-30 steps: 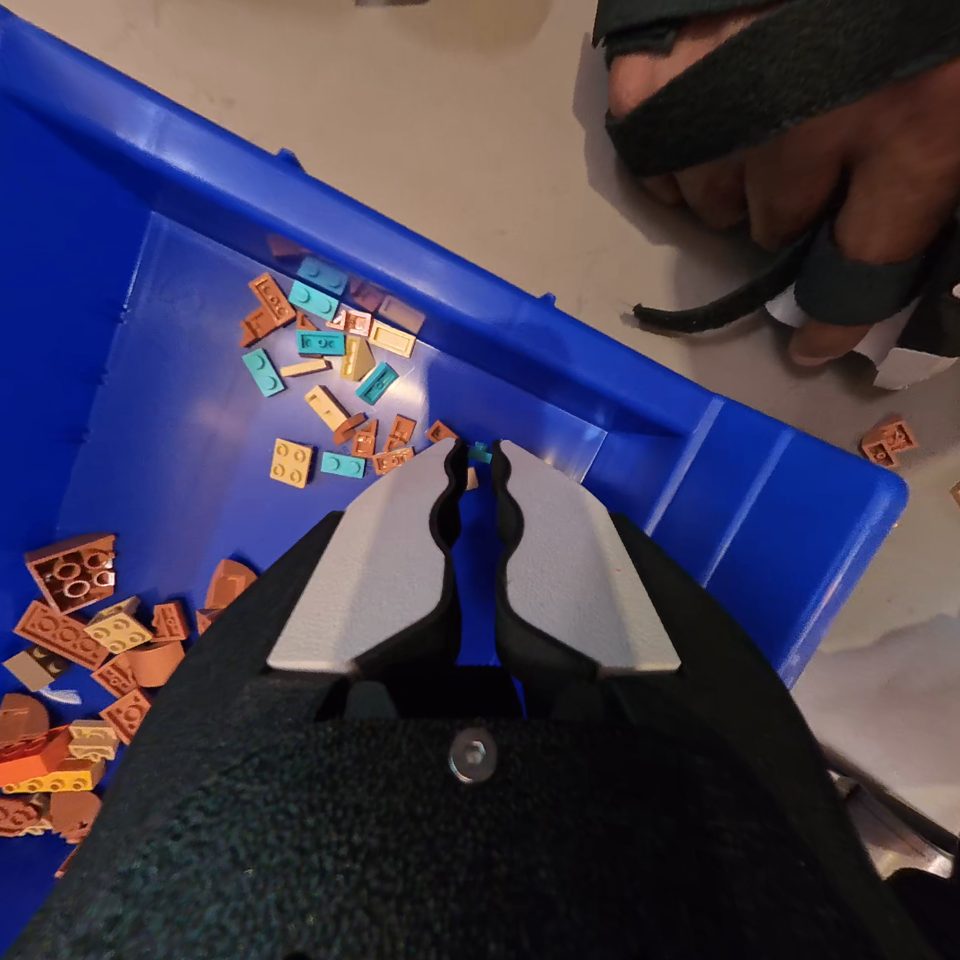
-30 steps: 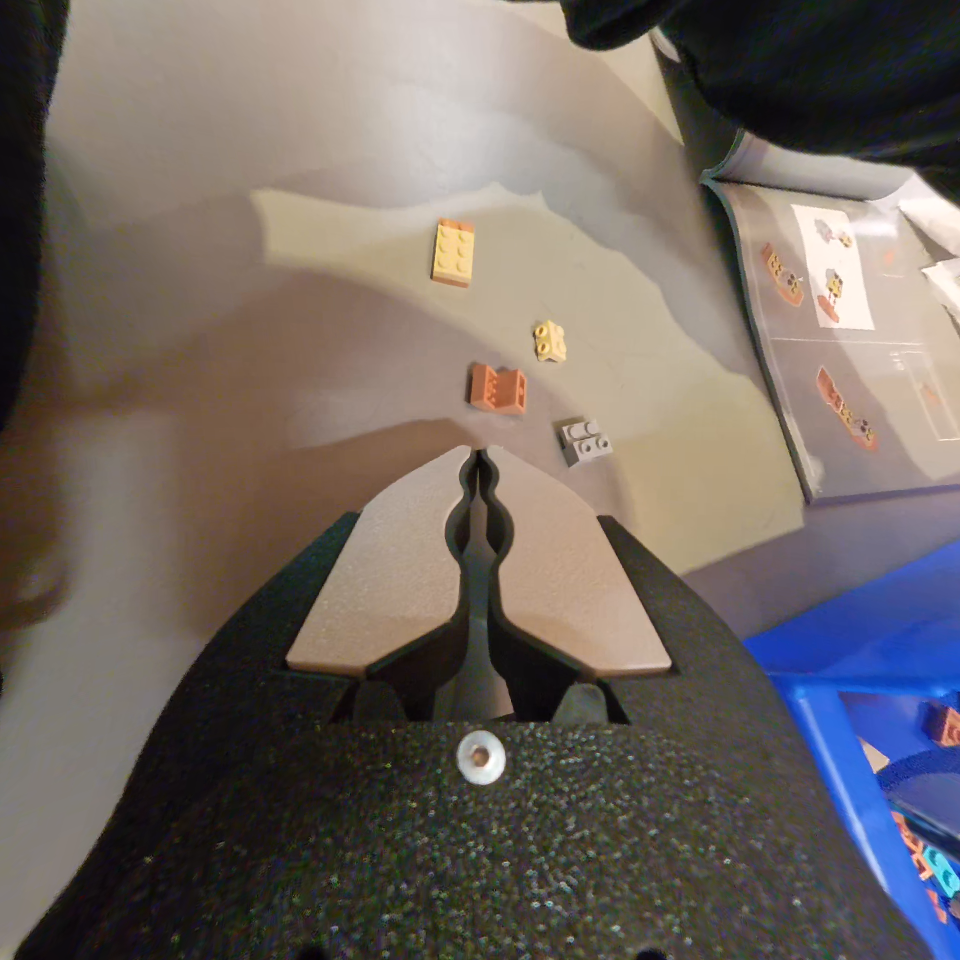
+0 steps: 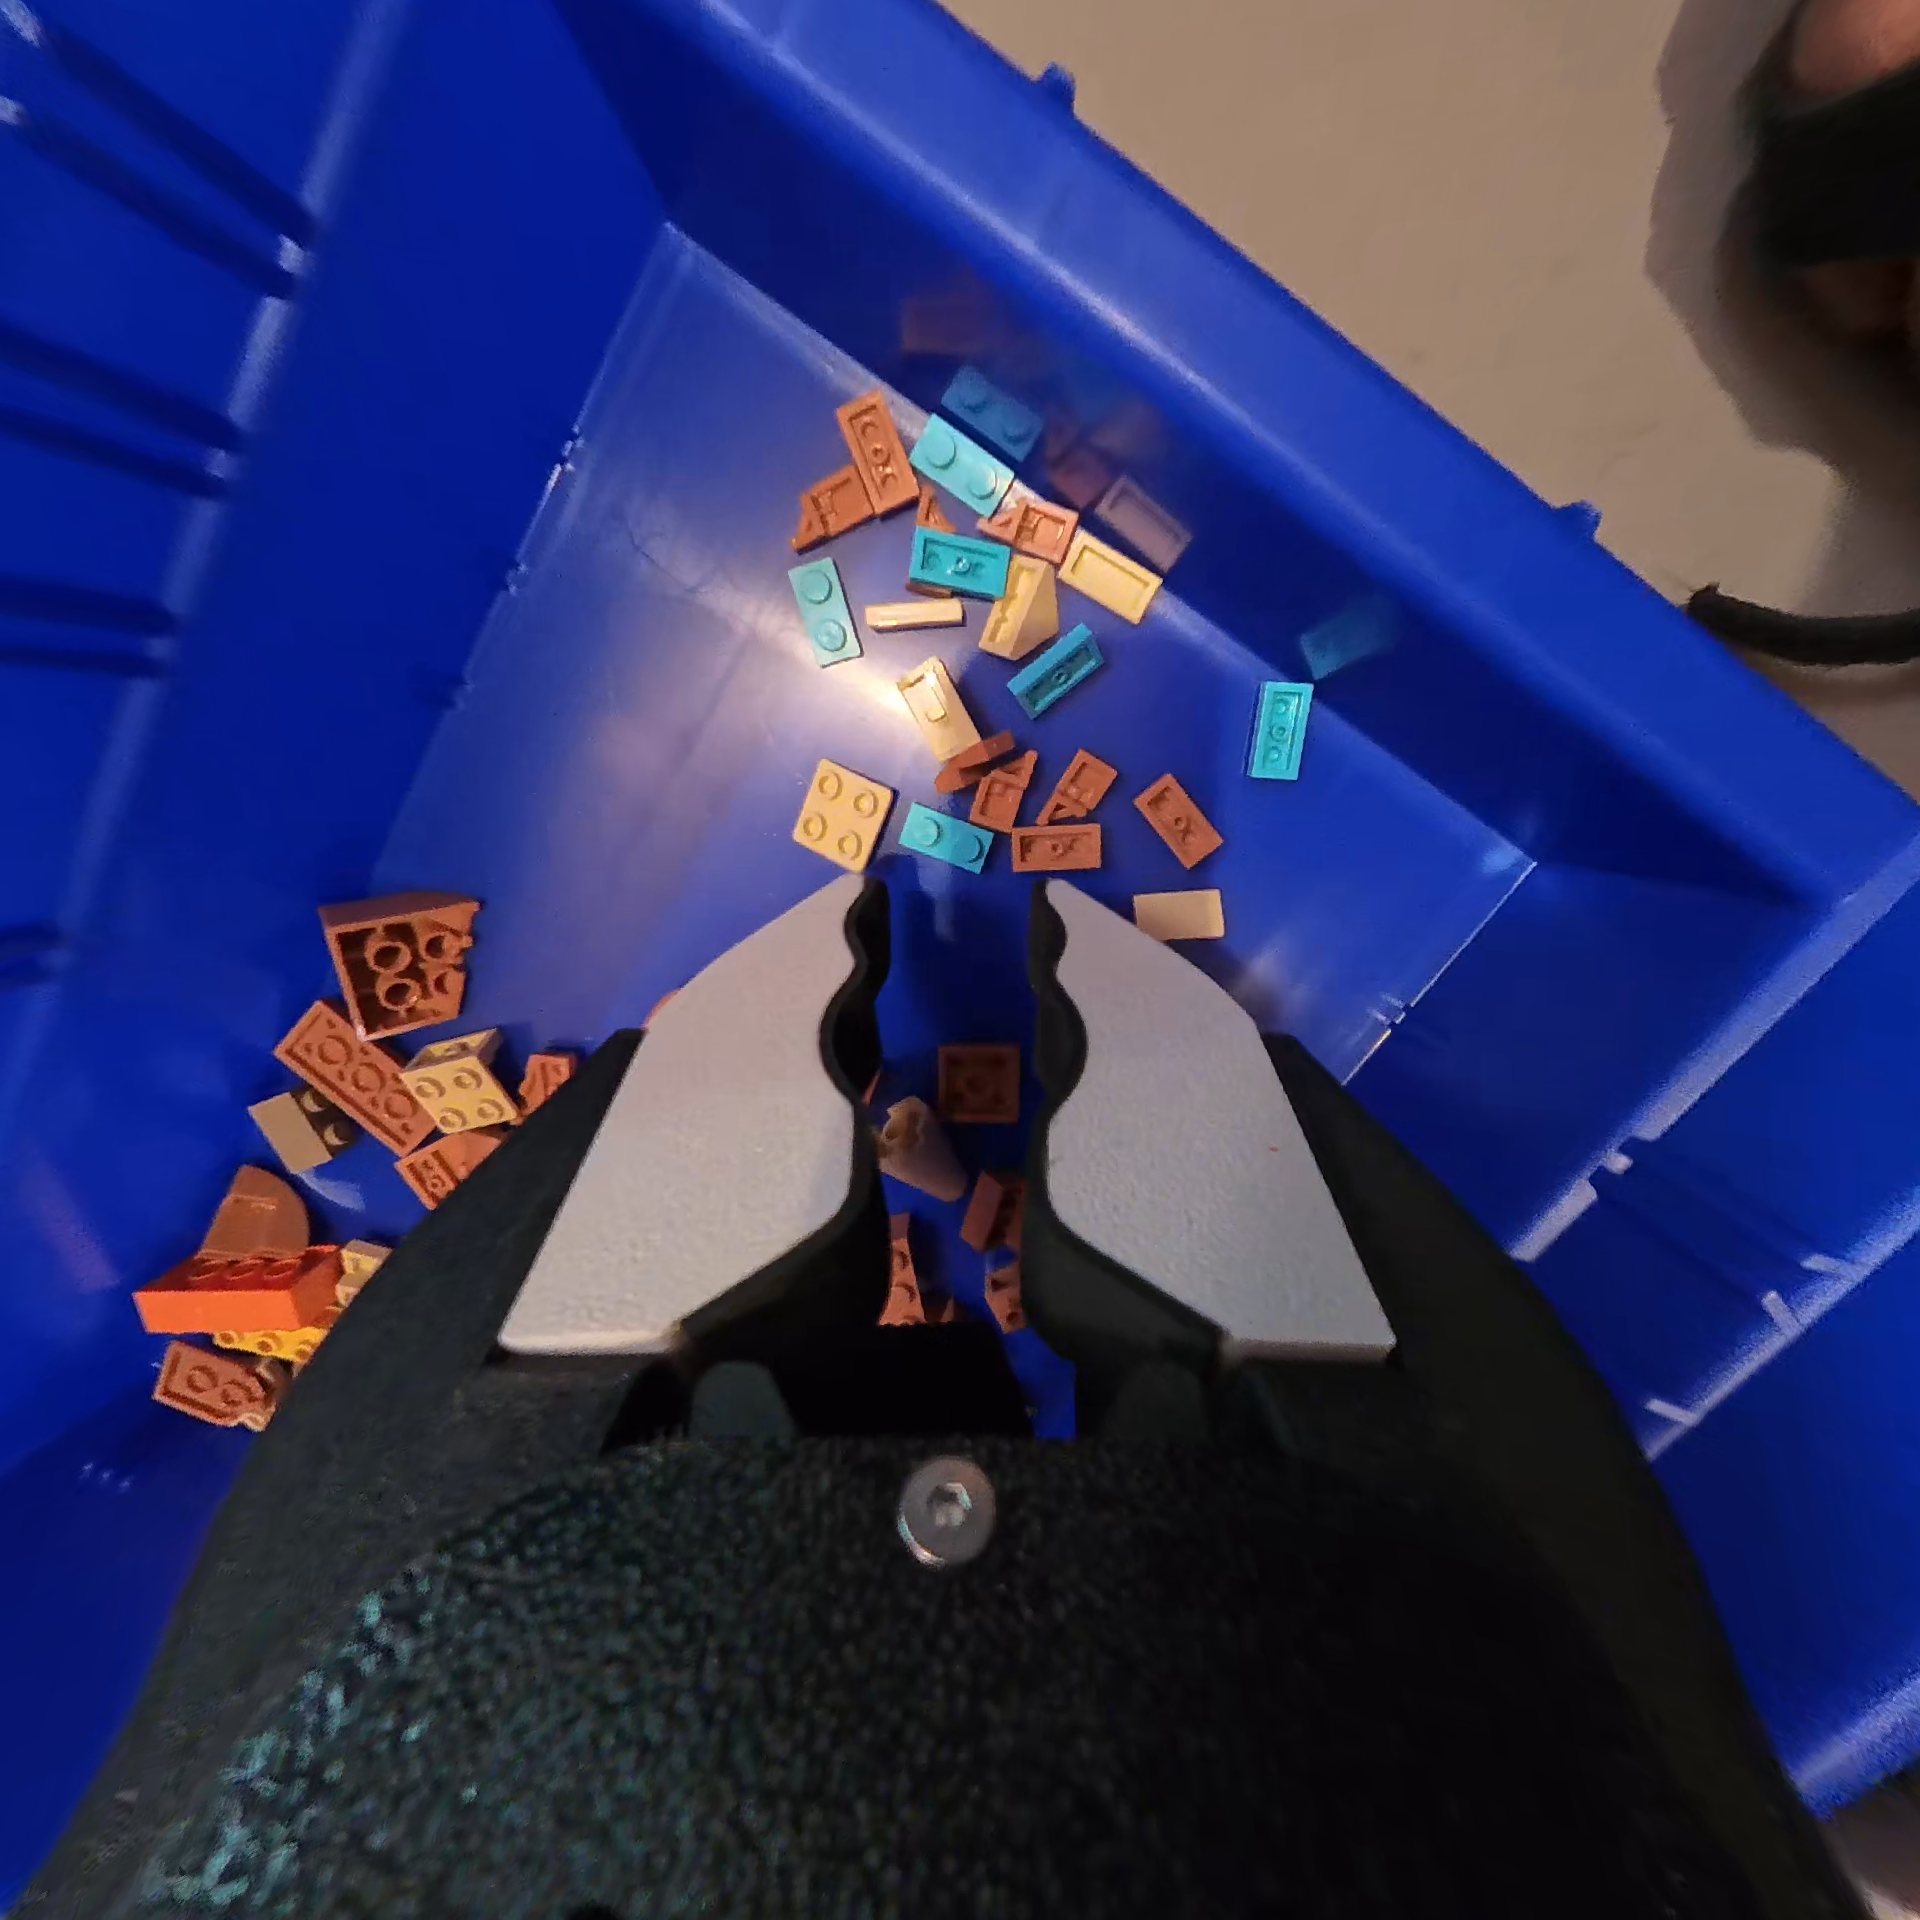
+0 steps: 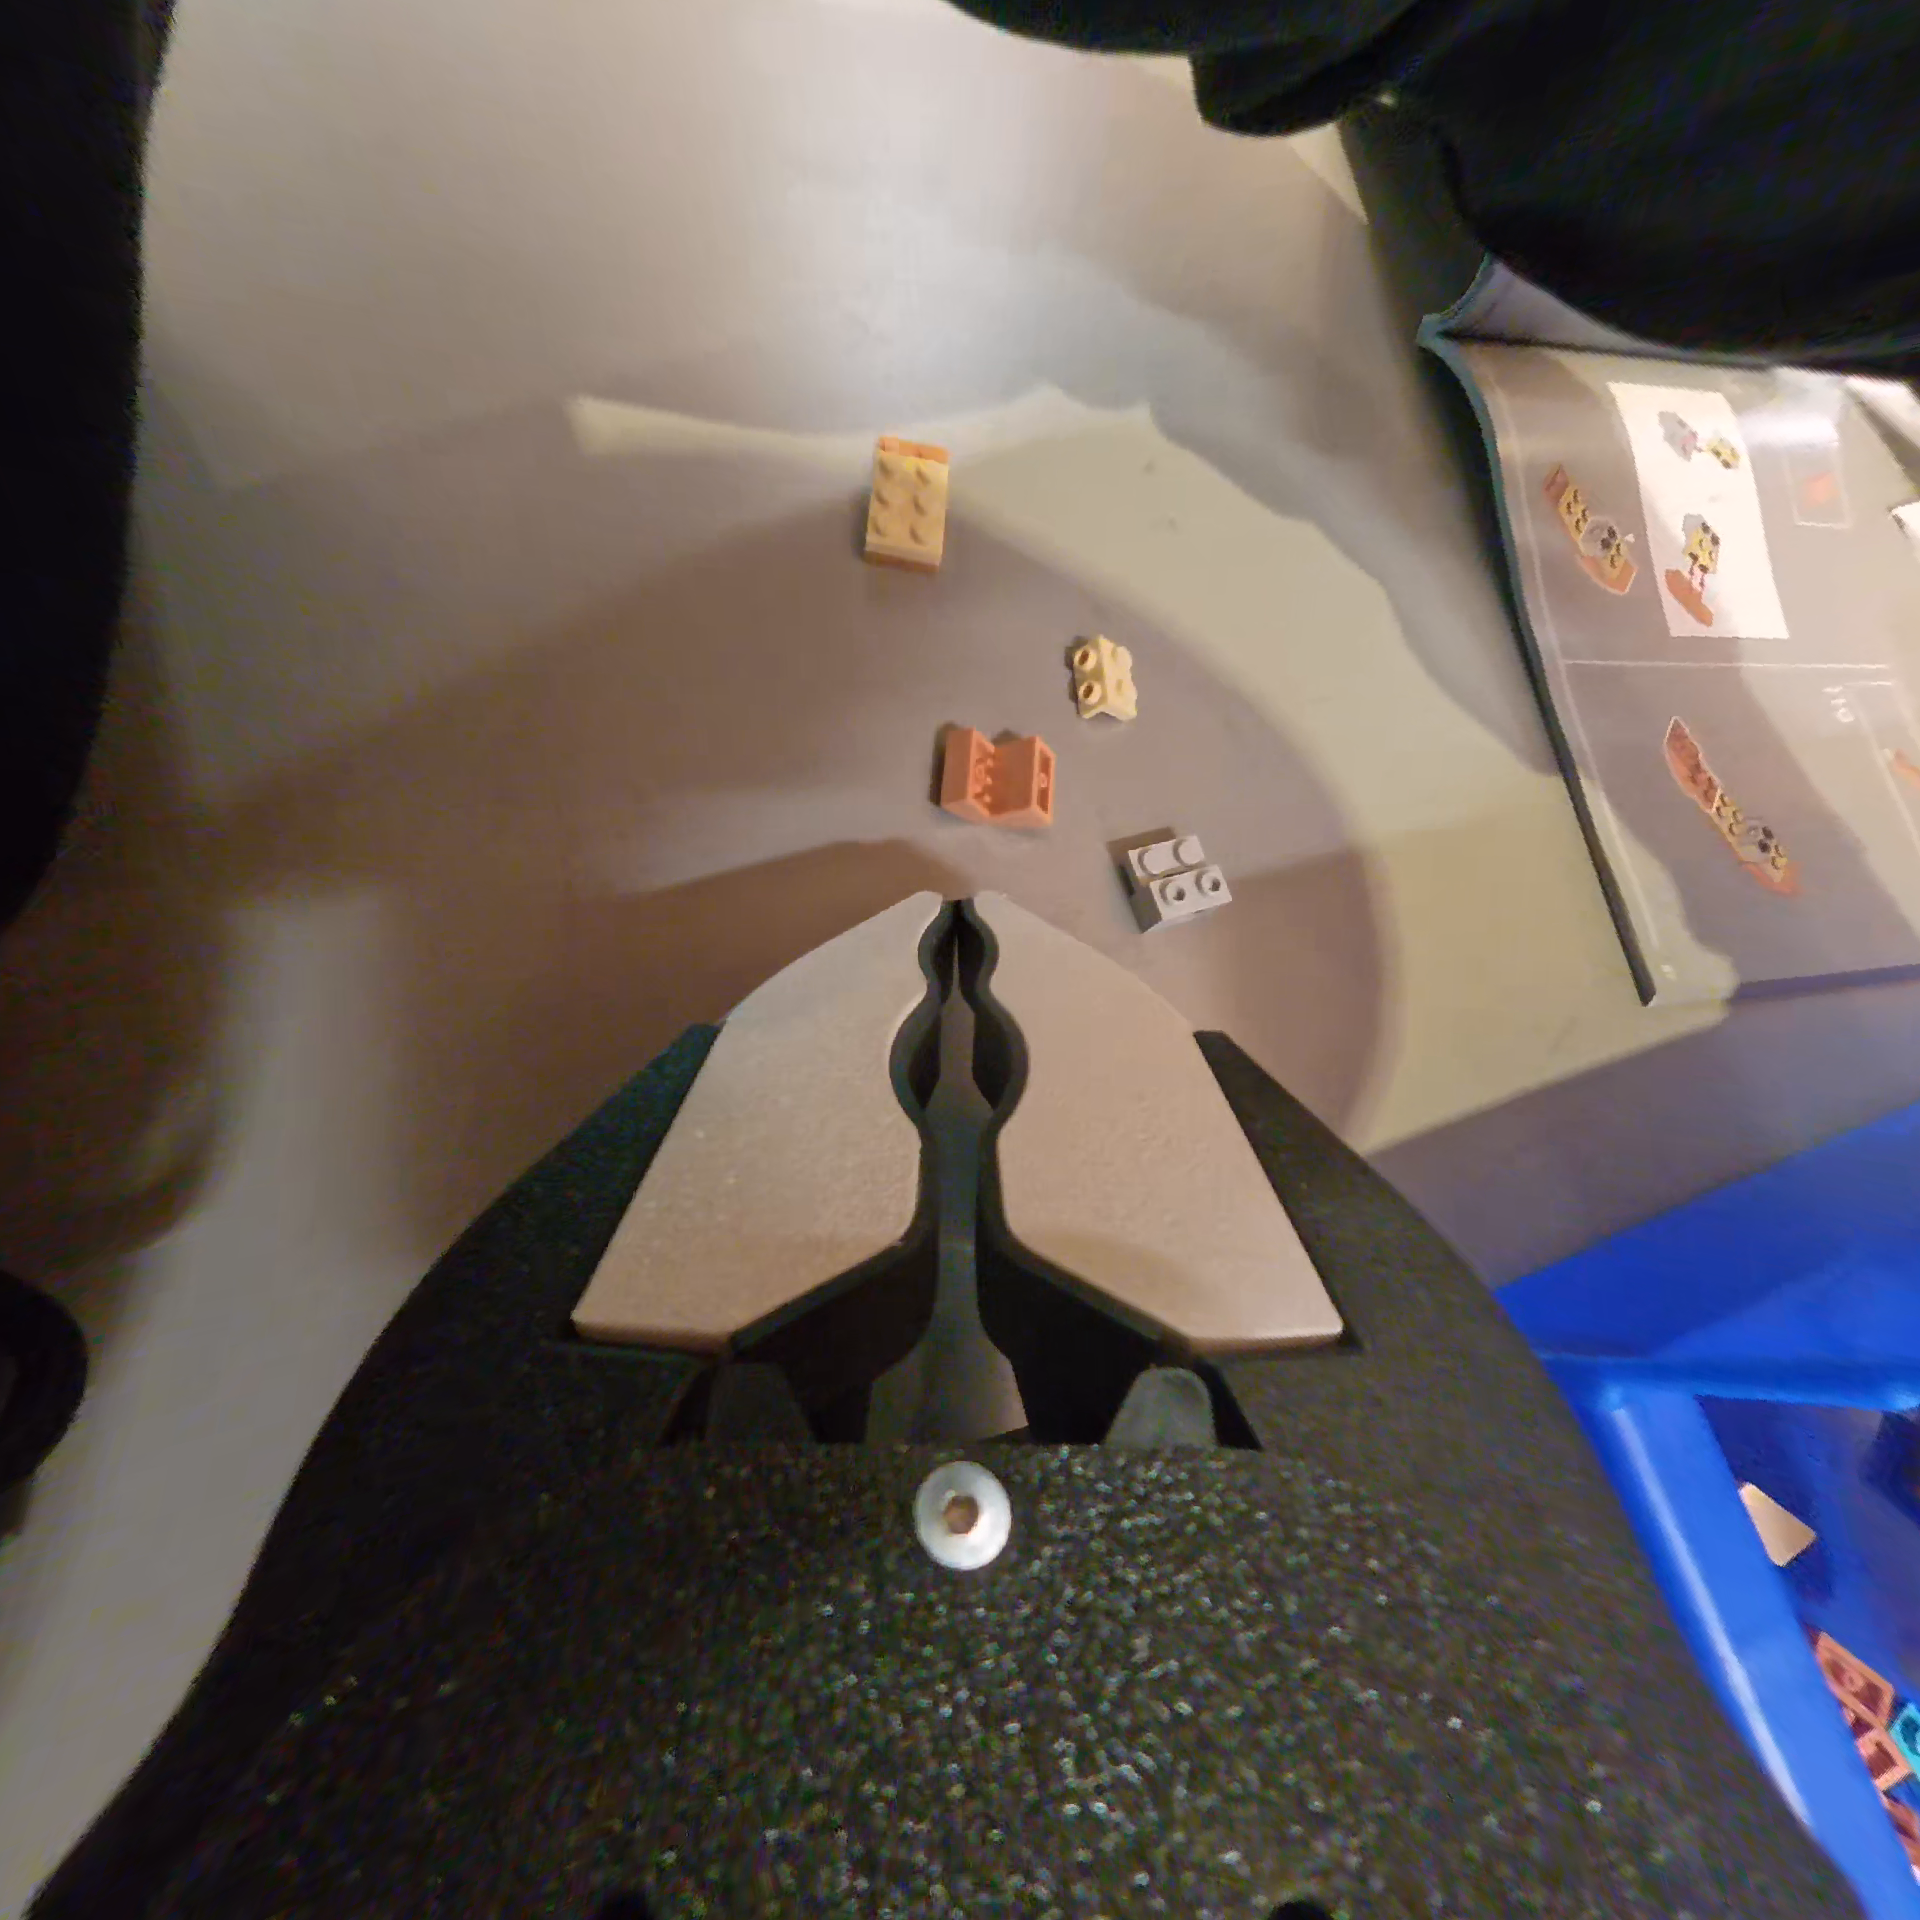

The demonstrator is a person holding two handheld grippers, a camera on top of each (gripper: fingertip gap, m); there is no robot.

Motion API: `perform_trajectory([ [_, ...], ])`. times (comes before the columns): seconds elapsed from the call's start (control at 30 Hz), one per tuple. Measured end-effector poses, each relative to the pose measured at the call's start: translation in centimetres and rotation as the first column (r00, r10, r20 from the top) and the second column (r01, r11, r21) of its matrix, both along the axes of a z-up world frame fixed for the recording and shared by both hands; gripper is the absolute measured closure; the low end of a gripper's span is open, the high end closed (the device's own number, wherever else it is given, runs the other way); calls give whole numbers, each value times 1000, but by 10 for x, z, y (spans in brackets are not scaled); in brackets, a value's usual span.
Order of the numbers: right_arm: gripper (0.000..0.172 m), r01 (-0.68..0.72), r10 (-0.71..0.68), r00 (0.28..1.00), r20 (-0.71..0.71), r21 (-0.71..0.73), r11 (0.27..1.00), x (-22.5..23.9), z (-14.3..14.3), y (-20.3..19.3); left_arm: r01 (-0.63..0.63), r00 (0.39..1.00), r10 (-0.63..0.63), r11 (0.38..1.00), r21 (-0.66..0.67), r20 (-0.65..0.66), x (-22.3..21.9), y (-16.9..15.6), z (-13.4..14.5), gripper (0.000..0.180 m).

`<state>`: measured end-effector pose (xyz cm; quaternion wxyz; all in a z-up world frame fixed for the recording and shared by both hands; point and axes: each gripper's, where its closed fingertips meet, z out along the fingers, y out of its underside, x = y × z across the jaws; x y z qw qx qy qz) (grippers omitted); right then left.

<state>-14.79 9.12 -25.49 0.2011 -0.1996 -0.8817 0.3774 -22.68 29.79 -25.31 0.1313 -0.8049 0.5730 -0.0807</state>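
**Left jaws spread over bin, nothing held; right clenched**

I see my left gripper (image 3: 956,894) deeper over the blue bin (image 3: 1351,416) than a second ago, its jaws now parted wider. Nothing sits between the tips; the teal plate (image 3: 943,836) and tan plate (image 3: 843,827) lie just beyond them, and a second teal plate (image 3: 1280,729) lies apart by the wall. My right gripper (image 4: 956,906) remains clenched on nothing above the table (image 4: 520,623), nearest the orange brick (image 4: 995,779) and grey brick (image 4: 1176,881).
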Motion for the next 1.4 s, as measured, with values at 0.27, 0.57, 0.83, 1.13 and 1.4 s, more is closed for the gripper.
perform_trajectory([
  [0.27, 172, 0, 0, 1000, -6, 2, 1000, 0, 1, -1, 24, 1000, -24, 999, -37, 0, 9, -6, -7, 157],
  [0.57, 172, 1, -1, 1000, -7, 2, 1000, -1, 0, -1, -24, 999, 24, 1000, 2, 29, 3, 1, 6, 159],
  [0.83, 172, 1, -1, 1000, -8, 2, 1000, -1, 0, -1, 14, 999, -14, 1000, -5, 36, 14, -3, 1, 159],
  [1.13, 172, 1, -1, 1000, -10, 1, 1000, -1, 1, -1, 24, 999, -22, 998, -61, 44, 19, -11, -4, 160],
  [1.4, 172, 1, 0, 1000, -11, 2, 1000, -1, 1, -2, -2, 998, 0, 999, 34, 56, 17, -8, 11, 161],
])
